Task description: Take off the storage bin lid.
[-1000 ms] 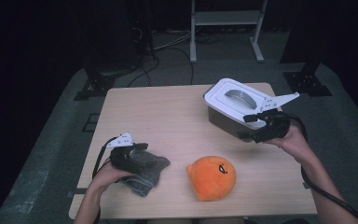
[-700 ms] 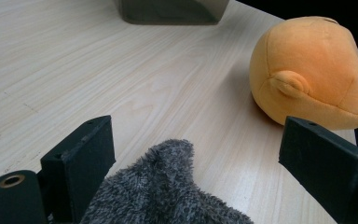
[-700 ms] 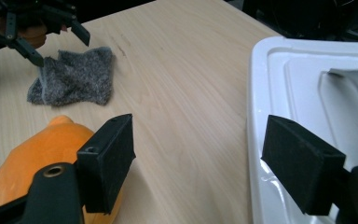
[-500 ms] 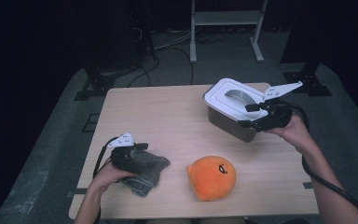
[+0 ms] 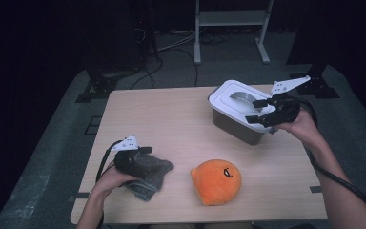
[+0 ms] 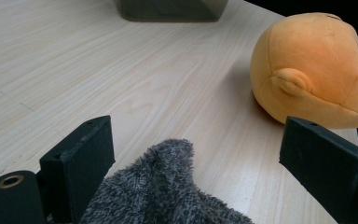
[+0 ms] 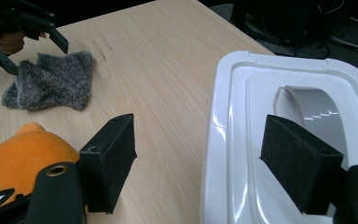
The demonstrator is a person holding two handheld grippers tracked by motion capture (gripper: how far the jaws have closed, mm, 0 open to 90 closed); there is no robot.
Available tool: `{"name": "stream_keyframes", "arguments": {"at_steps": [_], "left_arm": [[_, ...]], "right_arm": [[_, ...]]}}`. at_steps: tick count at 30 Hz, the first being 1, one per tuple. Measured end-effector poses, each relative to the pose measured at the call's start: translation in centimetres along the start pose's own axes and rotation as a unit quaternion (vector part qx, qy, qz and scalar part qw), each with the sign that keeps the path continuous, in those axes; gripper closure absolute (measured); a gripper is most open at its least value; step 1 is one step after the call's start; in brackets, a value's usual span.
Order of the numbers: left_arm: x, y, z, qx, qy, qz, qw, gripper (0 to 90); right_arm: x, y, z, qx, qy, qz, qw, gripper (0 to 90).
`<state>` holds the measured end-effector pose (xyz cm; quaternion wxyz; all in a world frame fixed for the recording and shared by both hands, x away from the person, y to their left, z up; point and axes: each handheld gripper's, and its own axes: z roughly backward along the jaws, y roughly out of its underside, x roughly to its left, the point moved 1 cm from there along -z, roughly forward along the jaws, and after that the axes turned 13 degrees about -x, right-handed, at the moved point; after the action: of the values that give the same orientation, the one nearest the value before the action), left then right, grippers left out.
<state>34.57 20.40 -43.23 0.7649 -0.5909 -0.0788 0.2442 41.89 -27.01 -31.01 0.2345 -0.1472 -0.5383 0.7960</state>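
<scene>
A dark box with a white lid (image 5: 233,98) and grey handle (image 7: 312,105) stands at the table's right rear. My right gripper (image 5: 256,110) hovers open over the lid's near right corner; in the right gripper view its jaws straddle the lid's edge (image 7: 223,154) without touching it. My left gripper (image 5: 144,156) rests open at the front left on a grey fuzzy cloth (image 5: 151,177), and a fold of the cloth (image 6: 168,186) lies between its jaws. An orange plush toy (image 5: 217,181) sits at the front centre, to the right of the cloth.
The wooden table (image 5: 171,119) is bare across its middle and rear left. Beyond its far edge, on dark carpet, stand a metal rack's legs (image 5: 228,33) with cables. The plush (image 6: 307,70) lies close to my left gripper's right jaw.
My right gripper has lifted and drifted slightly back and right above the lid's corner, still open. The left gripper, cloth and plush have stayed put.
</scene>
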Motion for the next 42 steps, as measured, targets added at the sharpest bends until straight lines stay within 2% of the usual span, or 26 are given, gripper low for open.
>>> {"name": "stream_keyframes", "arguments": {"at_steps": [2,14,15,27,37,42], "left_arm": [[0.0,0.0,0.0,-0.001,-0.001,0.0,1.0,9.2],[0.1,-0.1,0.2,-0.004,0.0,0.0,1.0,9.2],[0.1,-0.1,0.2,-0.005,0.001,0.001,1.0,9.2],[0.1,0.0,0.3,-0.004,0.003,0.001,1.0,9.1],[0.1,0.1,0.4,-0.005,0.003,0.004,1.0,9.0],[0.0,0.1,0.4,-0.004,0.004,0.005,1.0,8.8]], "right_arm": [[-0.5,-0.1,-0.1,-0.009,-0.005,-0.001,1.0,26.7],[-2.4,-0.6,-0.6,-0.012,-0.004,0.003,0.9999,26.8],[-2.9,-0.7,-0.7,-0.013,0.0,-0.001,0.9999,26.8],[-4.8,-0.8,-2.0,-0.003,0.016,0.001,0.9999,31.1],[-5.8,-0.9,-2.5,-0.006,0.026,0.004,0.9996,33.4],[-6.3,-0.9,-2.7,-0.003,0.031,-0.002,0.9995,33.9]]}}
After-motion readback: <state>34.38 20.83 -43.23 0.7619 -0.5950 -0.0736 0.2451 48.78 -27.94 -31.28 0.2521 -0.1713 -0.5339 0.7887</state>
